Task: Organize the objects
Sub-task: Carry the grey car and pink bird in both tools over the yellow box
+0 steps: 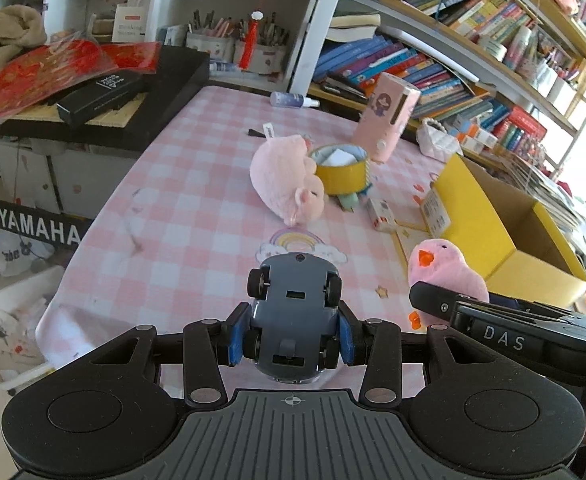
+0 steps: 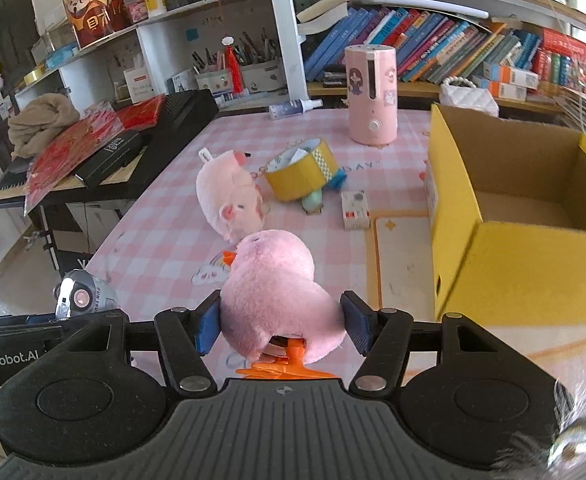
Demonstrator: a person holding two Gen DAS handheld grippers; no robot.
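Observation:
My left gripper (image 1: 291, 334) is shut on a grey toy car (image 1: 295, 312), held underside up above the near end of the pink checked table (image 1: 181, 208). My right gripper (image 2: 283, 326) is shut on a pink plush chick (image 2: 277, 300) with orange beak and feet; the chick also shows in the left wrist view (image 1: 449, 270). The car's nose shows at the left of the right wrist view (image 2: 83, 294). An open yellow cardboard box (image 2: 509, 248) stands to the right; it also shows in the left wrist view (image 1: 493, 216).
On the table lie a pink plush pig (image 2: 229, 196), a yellow round tin (image 2: 301, 174), a small white carton (image 2: 355, 210), a pink humidifier (image 2: 371, 94) and a spray bottle (image 2: 293, 109). A Yamaha keyboard (image 1: 93, 104) piled with items stands left. Bookshelves (image 2: 433, 40) are behind.

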